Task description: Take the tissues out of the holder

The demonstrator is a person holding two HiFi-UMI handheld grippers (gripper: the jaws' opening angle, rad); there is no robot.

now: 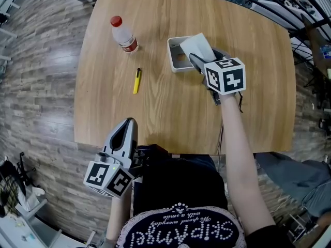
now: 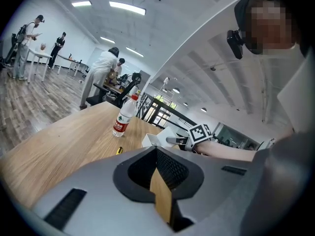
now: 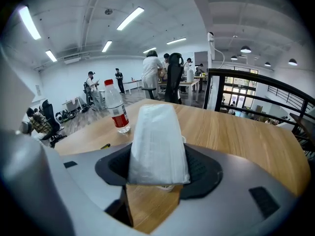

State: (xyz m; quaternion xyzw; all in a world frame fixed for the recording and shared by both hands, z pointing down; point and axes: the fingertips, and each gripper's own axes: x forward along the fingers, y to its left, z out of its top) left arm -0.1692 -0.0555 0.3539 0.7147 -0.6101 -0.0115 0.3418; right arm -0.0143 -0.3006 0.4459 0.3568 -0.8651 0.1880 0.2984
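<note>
A white pack of tissues (image 1: 198,46) is held just above the white rectangular holder (image 1: 174,64) at the far middle of the wooden table (image 1: 248,97). My right gripper (image 1: 197,60) is shut on the pack, which sticks up and forward from its jaws. In the right gripper view the tissues (image 3: 157,144) fill the space between the dark pads. My left gripper (image 1: 128,125) hovers at the table's near edge, far from the holder, with its jaws together and nothing in them. The left gripper view shows the holder (image 2: 151,140) small in the distance beside the right gripper's marker cube.
A clear plastic bottle (image 1: 123,34) with a red cap and red label stands to the left of the holder. A yellow pen (image 1: 136,80) lies nearer, between the bottle and the front edge. People stand at desks far behind the table.
</note>
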